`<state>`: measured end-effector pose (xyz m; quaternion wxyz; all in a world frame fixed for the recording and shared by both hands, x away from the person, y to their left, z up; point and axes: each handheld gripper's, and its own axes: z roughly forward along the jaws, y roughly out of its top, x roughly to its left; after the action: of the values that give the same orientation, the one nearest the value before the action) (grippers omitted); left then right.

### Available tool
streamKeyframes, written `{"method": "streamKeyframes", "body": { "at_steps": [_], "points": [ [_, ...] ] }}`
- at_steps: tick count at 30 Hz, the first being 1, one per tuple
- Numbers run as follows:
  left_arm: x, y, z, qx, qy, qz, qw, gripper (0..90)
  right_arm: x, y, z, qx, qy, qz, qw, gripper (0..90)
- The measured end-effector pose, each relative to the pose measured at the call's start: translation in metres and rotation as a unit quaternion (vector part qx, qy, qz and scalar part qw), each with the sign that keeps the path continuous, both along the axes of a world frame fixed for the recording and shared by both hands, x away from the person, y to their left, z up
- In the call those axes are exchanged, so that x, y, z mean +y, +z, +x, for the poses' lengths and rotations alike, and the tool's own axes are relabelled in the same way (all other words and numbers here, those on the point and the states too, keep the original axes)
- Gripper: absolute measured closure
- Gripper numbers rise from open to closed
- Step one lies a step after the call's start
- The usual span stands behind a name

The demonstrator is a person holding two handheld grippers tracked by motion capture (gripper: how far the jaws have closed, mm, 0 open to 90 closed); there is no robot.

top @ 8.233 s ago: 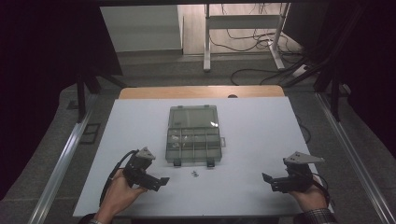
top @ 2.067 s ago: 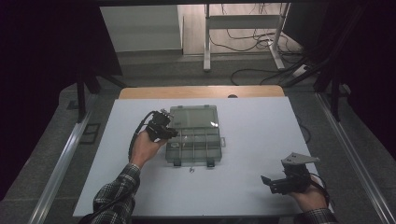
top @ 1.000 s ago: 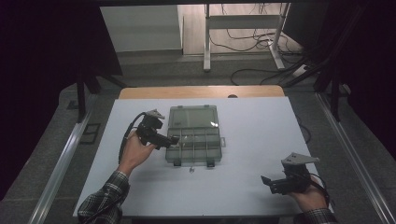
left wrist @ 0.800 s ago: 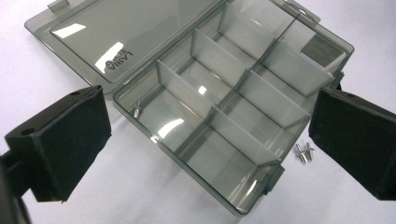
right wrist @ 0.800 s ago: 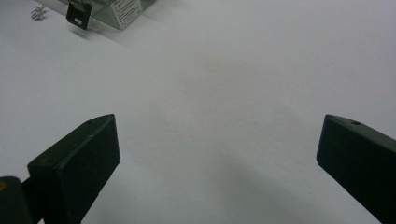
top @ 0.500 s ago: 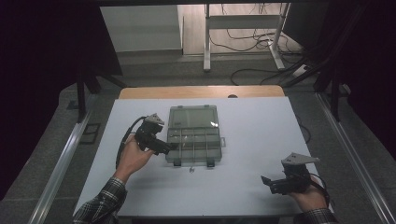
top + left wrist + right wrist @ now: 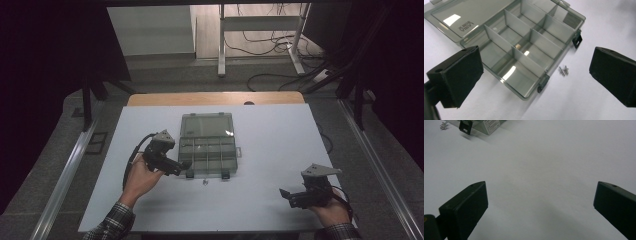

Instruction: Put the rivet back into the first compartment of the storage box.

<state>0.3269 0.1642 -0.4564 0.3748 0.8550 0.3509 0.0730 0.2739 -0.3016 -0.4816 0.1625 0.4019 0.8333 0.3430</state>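
Two grippers: left gripper (image 7: pixel 181 166) hangs just beside the near-left corner of the organiser box (image 7: pixel 208 145); right gripper (image 7: pixel 286 195) sits well apart, at the near-right of the desk (image 7: pixel 280 135).
Left jaws: spread wide, holding nothing.
Right jaws: spread wide too, nothing between them but bare desk.
Box: clear grey, lid (image 7: pixel 461 17) laid open flat on the far side, dividers (image 7: pixel 524 42) making empty compartments; one small pale speck lies in a middle cell.
Screws (image 7: pixel 563 70): a small cluster on the desk, just off the near edge of the box, between its two latches (image 7: pixel 543 83).
Key relation: the screws lie to the right of the left jaws, close by; the left hand is far nearer than the right.
Long axis: the screws seem to point toward the box edge, though they are too small to be sure.
Room: open desk on the near side and to the right; the box wall and latch crowd the far side.
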Motion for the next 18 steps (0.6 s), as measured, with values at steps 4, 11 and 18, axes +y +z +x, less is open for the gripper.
{"method": "streamKeyframes", "body": {
  "at_steps": [4, 11, 18],
  "points": [
    [-0.002, -0.002, -0.006, -0.005, -0.008, 0.002, 1.0000, 0.0, 0.000, 0.000, 0.000, 0.000, 0.001, -0.001, 1.0000, 0.0],
    [-0.013, -0.001, -0.015, -0.007, -0.013, 0.014, 0.9998, 0.1, 0.001, 0.000, 0.000, -0.001, 0.001, -0.002, 1.0000, 0.0],
    [-0.024, -0.003, -0.022, 0.013, -0.021, 0.012, 0.9996, 1.5, 0.001, 0.000, 0.000, 0.000, 0.002, -0.002, 1.0000, 0.0]
  ]
}}
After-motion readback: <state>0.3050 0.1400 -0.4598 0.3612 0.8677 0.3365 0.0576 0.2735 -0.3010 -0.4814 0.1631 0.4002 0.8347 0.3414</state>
